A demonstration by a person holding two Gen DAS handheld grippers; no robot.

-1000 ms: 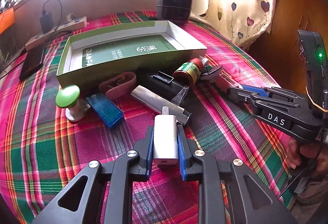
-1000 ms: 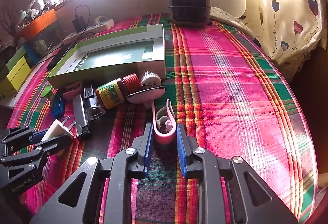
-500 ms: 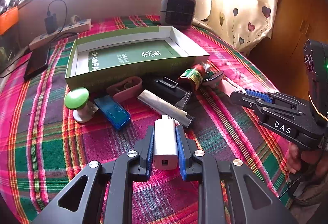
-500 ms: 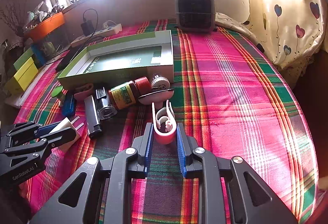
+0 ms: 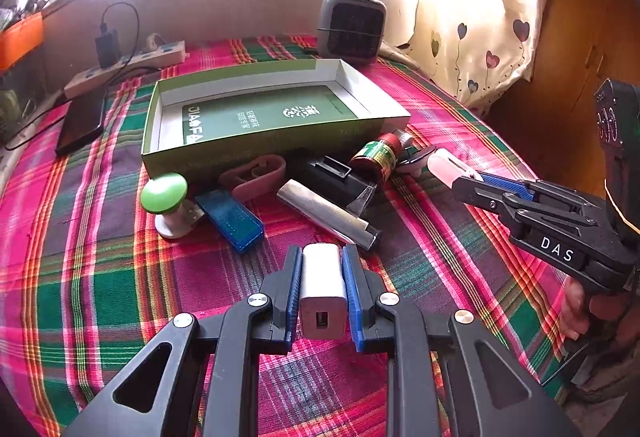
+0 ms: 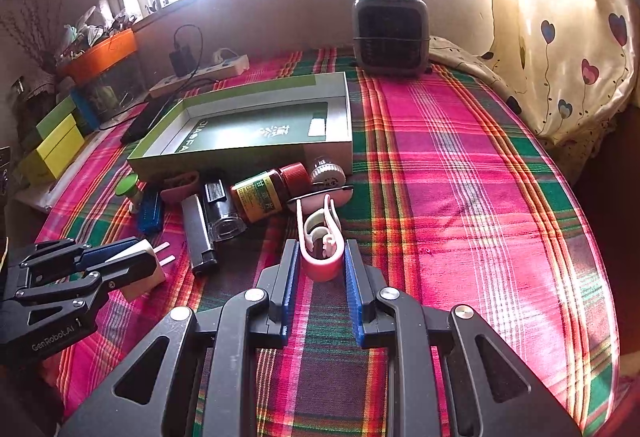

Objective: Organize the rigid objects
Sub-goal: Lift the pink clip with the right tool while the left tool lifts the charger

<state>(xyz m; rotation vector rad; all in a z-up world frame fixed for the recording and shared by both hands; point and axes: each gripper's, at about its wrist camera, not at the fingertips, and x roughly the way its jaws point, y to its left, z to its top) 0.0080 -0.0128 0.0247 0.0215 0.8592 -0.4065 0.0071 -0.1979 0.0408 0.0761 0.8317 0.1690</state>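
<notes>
My left gripper [image 5: 322,257] is shut on a white USB charger plug [image 5: 323,289] and holds it above the plaid cloth; the plug also shows in the right wrist view [image 6: 138,269]. My right gripper [image 6: 320,249] is shut on a pink and white clip [image 6: 320,241], seen from the side in the left wrist view [image 5: 446,167]. An open green box [image 5: 256,117] lies behind a row of loose items: green-topped knob [image 5: 164,193], blue USB stick [image 5: 230,219], pink case [image 5: 256,175], silver lighter [image 5: 326,213], black device [image 5: 336,179], red-capped bottle [image 5: 378,155].
A grey heater [image 5: 352,29] stands at the far table edge. A power strip with a charger [image 5: 124,63] and a black phone [image 5: 82,123] lie at the back left. Yellow and green boxes [image 6: 52,141] sit off the left side. A heart-print curtain [image 6: 568,37] hangs on the right.
Both grippers have lifted and drawn back from the pile, each keeping its object. The left gripper's plug now sits higher off the cloth.
</notes>
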